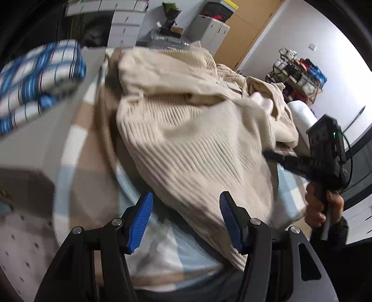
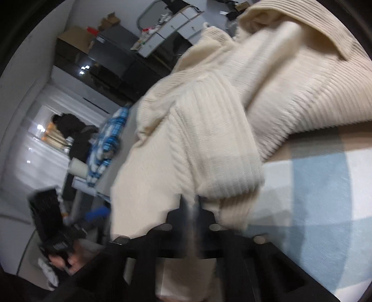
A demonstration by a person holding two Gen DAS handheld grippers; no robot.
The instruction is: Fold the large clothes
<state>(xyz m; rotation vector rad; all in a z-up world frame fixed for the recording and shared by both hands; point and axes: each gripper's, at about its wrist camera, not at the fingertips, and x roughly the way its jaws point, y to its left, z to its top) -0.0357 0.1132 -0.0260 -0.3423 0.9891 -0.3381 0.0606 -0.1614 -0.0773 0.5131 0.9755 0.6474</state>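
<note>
checked blanket (image 1: 76, 144) | sweater (image 1: 190, 130) between open left gripper (image 1: 186, 218)

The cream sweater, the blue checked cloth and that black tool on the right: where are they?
cream sweater (image 1: 186, 130): left wrist view, ribbed middle.
blue checked cloth (image 1: 39, 81): left wrist view, folded top.
right gripper (image 1: 269, 154): left wrist view, finger ends against the sweater's edge.

Ahead of the left tool stands a white drawer unit (image 1: 125, 22) against a pale wall, with grey storage boxes (image 1: 209, 27) and a wooden door (image 1: 246, 32) to its right. Farther right, a cluttered open rack (image 1: 297, 74). Left of the right tool, a bright window (image 2: 46, 137).
</note>
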